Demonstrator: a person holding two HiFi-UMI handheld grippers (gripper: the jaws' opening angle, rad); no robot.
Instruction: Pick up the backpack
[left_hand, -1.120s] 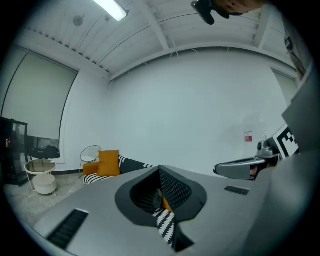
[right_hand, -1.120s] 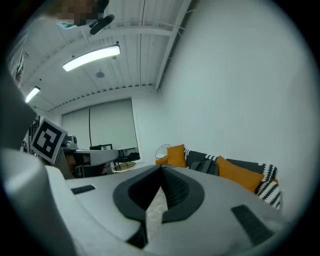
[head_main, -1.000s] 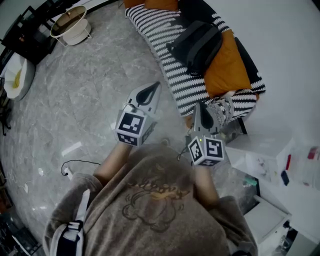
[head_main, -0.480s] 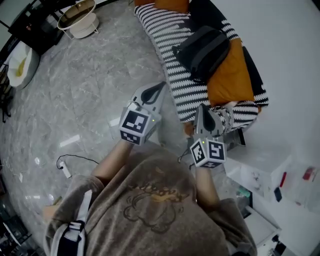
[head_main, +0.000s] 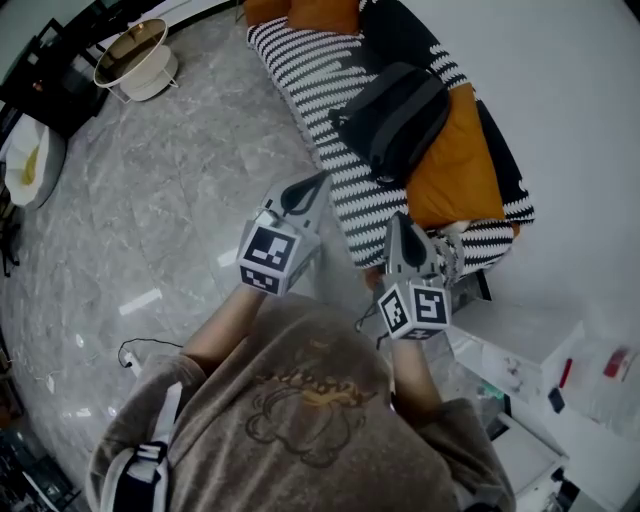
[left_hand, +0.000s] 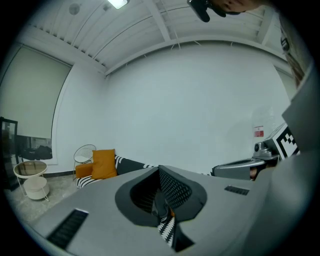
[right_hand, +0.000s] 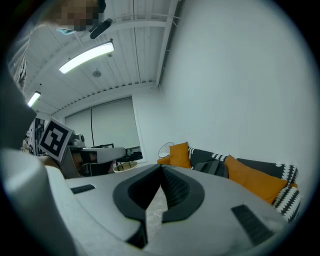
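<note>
A dark grey backpack (head_main: 393, 117) lies on the striped sofa (head_main: 310, 70), leaning against an orange cushion (head_main: 450, 160); the right gripper view shows the backpack (right_hand: 214, 167) ahead. My left gripper (head_main: 318, 181) is shut and empty, near the sofa's front edge, short of the backpack. My right gripper (head_main: 397, 220) is shut and empty too, over the sofa's near end beside the orange cushion. In the left gripper view the jaws (left_hand: 161, 172) meet tip to tip, with the sofa beyond. In the right gripper view the jaws (right_hand: 161, 168) are closed as well.
Grey marble floor (head_main: 150, 190) spreads to the left. A round wire basket stool (head_main: 137, 58) stands at the far left, with a white round table (head_main: 30, 160) below it. White boxes and clutter (head_main: 540, 370) fill the right corner. A cable (head_main: 150, 350) lies on the floor.
Both grippers have moved forward towards the sofa and the backpack, still side by side. Their jaws stayed closed and empty.
</note>
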